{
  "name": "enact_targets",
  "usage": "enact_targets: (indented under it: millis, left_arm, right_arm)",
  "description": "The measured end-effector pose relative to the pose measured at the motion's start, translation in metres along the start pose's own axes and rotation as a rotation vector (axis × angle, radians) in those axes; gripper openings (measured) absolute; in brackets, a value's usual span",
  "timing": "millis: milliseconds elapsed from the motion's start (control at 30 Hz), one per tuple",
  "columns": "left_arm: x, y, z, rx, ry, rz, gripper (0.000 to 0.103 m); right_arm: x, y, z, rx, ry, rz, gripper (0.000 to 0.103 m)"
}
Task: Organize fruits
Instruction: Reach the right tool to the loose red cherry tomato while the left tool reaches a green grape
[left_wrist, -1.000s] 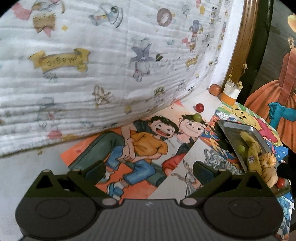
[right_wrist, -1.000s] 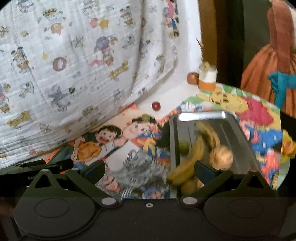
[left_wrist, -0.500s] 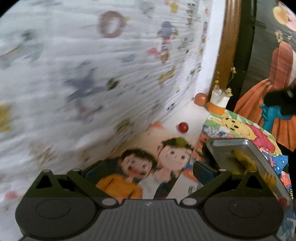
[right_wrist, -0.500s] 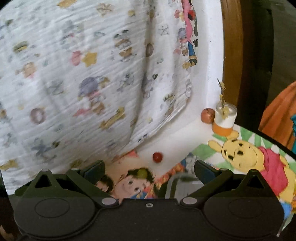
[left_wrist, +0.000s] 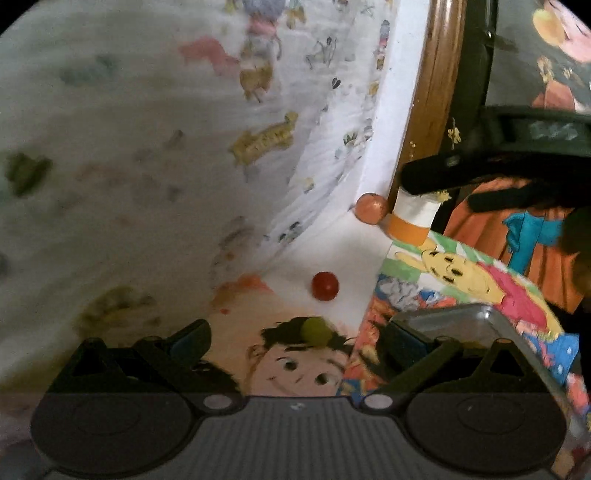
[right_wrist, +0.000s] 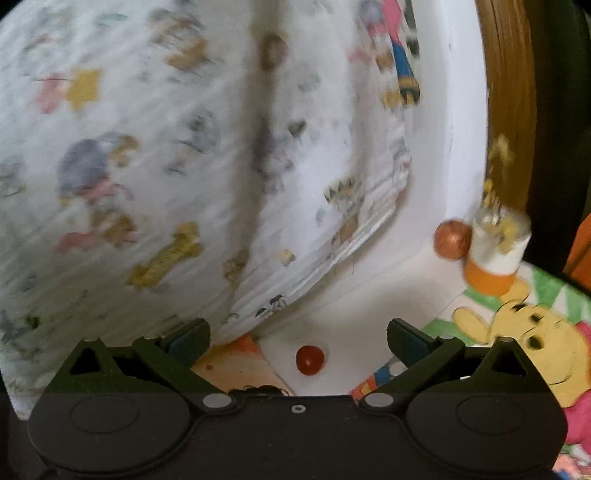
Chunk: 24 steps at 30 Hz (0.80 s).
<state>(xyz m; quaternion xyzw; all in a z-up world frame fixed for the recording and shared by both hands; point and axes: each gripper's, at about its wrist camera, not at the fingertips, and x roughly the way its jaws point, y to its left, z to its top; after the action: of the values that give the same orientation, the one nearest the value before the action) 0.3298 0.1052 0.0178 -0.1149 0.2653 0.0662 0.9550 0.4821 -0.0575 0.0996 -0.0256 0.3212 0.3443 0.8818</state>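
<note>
Both of your hand-held grippers have pushed forward toward the desk's back corner since a second ago, so the bananas in the metal tray have dropped out of view and only its near rim shows. Your left hand-held gripper is spread wide and holds nothing; the green grape sits on the cartoon drawing just ahead, between its fingers. Your right hand-held gripper is also wide and empty, with the red cherry tomato lying on bare white desk between its fingers. A round orange-brown fruit rests in the back corner, touching the white and orange jar. The printed cloth hangs along the desk's left edge.
</note>
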Motion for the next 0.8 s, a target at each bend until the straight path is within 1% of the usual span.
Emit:
enact_targets:
  millis: [100, 200, 300, 367, 467, 533, 567, 667, 733, 800]
  left_arm:
    - [0.014, -0.002, -0.001, -0.01, -0.006, -0.021, 0.103]
    - [0.027, -0.003, -0.003, -0.009, 0.001, -0.015, 0.103]
    - [0.04, 0.0, -0.006, -0.037, 0.012, -0.025, 0.102]
    - [0.046, 0.002, -0.008, -0.056, 0.016, -0.032, 0.098]
    - [0.053, 0.001, -0.009, -0.05, 0.013, -0.044, 0.092]
    - [0.058, 0.0, -0.009, -0.041, 0.009, -0.047, 0.087]
    - [0.059, 0.0, -0.009, -0.04, 0.007, -0.048, 0.087]
    - [0.065, 0.0, -0.008, -0.044, 0.013, -0.064, 0.08]
    - [0.07, 0.0, -0.009, -0.049, 0.024, -0.073, 0.073]
    - [0.074, 0.002, -0.008, -0.062, 0.037, -0.085, 0.069]
  right_arm:
    - [0.026, -0.011, -0.001, 0.014, 0.046, 0.025, 0.094]
    - [0.047, -0.016, -0.005, 0.003, 0.081, 0.014, 0.09]
    - [0.067, -0.019, -0.01, 0.006, 0.112, 0.006, 0.083]
    - [0.077, -0.02, -0.014, 0.002, 0.126, 0.003, 0.079]
    - [0.09, -0.019, -0.018, -0.014, 0.151, 0.007, 0.071]
    - [0.097, -0.018, -0.019, -0.023, 0.165, 0.008, 0.063]
    - [0.1, -0.017, -0.019, -0.027, 0.17, 0.007, 0.062]
    - [0.111, -0.017, -0.019, -0.035, 0.186, 0.007, 0.059]
    - [0.115, -0.016, -0.019, -0.038, 0.196, 0.009, 0.056]
    - [0.119, -0.016, -0.02, -0.04, 0.21, 0.013, 0.054]
